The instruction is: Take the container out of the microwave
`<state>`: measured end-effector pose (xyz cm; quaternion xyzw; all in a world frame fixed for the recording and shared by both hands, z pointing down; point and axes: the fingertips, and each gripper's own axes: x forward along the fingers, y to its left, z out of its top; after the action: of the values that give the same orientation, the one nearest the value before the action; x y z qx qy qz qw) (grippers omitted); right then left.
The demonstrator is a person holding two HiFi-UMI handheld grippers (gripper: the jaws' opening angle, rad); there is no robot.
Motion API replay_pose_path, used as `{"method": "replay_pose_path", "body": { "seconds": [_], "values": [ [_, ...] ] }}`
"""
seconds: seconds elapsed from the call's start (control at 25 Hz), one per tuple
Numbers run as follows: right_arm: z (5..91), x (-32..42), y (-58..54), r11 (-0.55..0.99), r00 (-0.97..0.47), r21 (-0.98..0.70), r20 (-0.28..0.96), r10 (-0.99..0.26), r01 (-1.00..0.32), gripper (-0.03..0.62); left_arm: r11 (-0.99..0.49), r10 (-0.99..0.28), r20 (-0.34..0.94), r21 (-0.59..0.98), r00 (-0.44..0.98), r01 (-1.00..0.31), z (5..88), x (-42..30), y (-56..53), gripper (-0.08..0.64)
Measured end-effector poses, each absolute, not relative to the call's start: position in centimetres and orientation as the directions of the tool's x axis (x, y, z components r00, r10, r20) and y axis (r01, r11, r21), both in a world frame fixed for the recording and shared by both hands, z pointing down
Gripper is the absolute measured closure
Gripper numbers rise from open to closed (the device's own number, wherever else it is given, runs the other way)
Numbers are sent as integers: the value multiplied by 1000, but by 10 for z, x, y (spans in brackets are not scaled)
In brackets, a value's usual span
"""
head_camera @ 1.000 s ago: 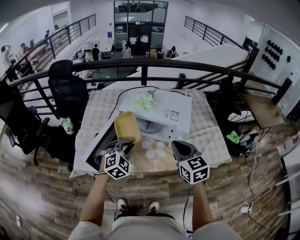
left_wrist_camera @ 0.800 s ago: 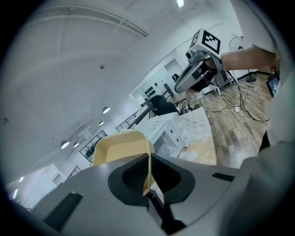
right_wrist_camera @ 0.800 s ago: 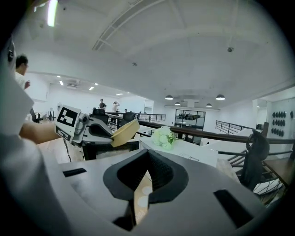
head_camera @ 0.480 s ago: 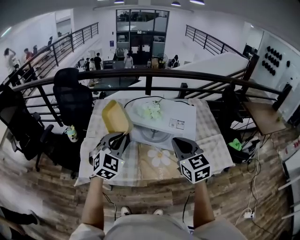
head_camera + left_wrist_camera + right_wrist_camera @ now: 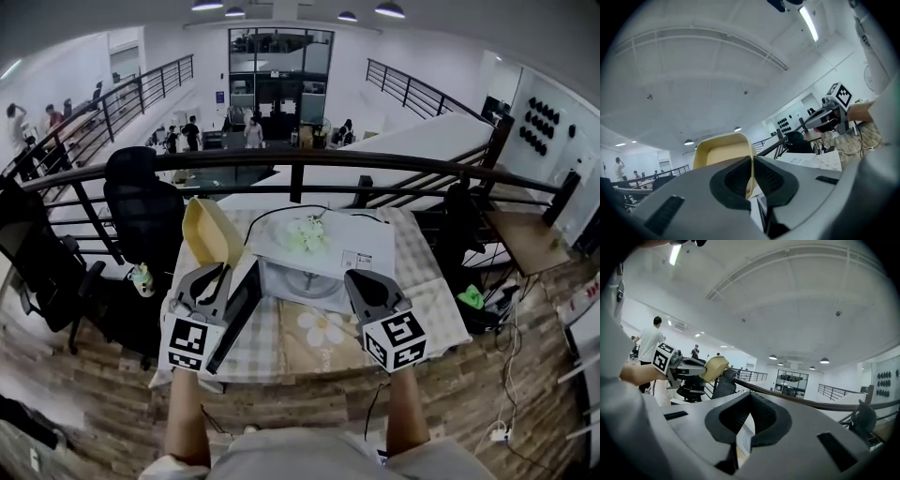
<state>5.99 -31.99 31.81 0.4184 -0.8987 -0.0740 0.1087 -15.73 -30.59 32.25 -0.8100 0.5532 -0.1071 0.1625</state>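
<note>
Container (image 5: 208, 232) rose clear of microwave (image 5: 328, 246), left gripper (image 5: 216, 272) clamped on its thin stiff rim, looked light; right gripper (image 5: 362, 281) closed empty.

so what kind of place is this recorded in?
Probably an open-plan office or lab mezzanine: a railing overlooks a lower floor where people stand, an office chair sits beside the clothed table, and a microwave stands on it.

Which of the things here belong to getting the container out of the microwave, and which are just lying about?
Job: yellow container, left gripper shut on it, microwave, its open door.
Lying about: flowers, office chair, bottle.
</note>
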Motion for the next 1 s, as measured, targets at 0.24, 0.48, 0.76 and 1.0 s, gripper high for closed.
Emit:
{"method": "replay_pose_path", "body": {
  "seconds": [0.24,0.48,0.76,1.0],
  "values": [
    [312,49,-327,640,-634,224,106,-766,-736,580,-328,-929,-50,-352,367,-877,312,-167,-308,528],
    [317,42,-333,633,-621,240,131,-773,-736,581,-330,-928,-46,-353,369,-875,312,-171,-314,528],
    [326,41,-341,634,-616,241,154,-772,-735,581,-338,-927,-33,-351,372,-873,320,-168,-325,528],
    [331,40,-346,636,-614,239,167,-771,-734,581,-337,-928,-33,-350,371,-874,323,-168,-329,528]
  ]
}}
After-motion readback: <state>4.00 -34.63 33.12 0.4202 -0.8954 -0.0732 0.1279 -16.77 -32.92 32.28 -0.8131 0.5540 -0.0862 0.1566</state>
